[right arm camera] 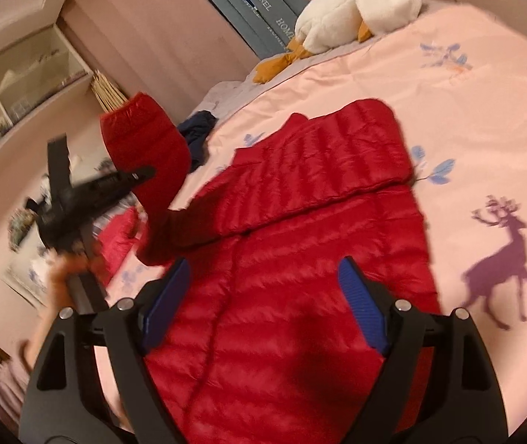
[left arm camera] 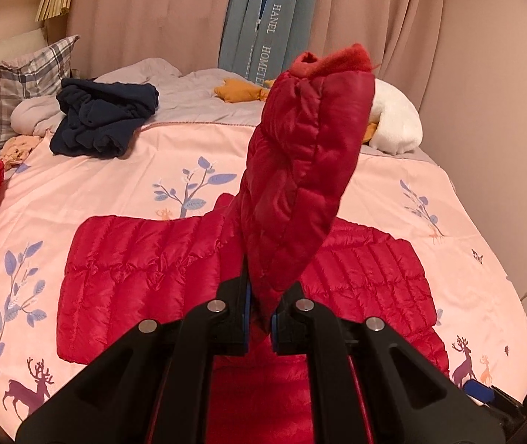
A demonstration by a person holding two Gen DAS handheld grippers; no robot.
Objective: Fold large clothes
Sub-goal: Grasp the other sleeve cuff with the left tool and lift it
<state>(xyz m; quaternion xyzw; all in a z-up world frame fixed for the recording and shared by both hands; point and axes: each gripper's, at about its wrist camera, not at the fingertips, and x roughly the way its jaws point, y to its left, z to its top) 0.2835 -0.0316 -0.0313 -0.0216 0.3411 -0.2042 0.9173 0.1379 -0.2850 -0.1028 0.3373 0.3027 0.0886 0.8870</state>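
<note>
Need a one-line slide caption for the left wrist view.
Left gripper clamps a red puffer jacket's sleeve, holding it upright above the jacket body on the pink deer-print bedspread.

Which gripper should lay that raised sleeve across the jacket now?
Left. The left gripper is already shut on the raised sleeve. The right gripper hovers open over the jacket body, holding nothing.

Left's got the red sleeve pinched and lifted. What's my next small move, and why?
Probably carry the sleeve across and lay it on the jacket body. The left hand-held gripper holds it raised, the right hand-held gripper is open over the body, and the other sleeve looks folded in.
</note>
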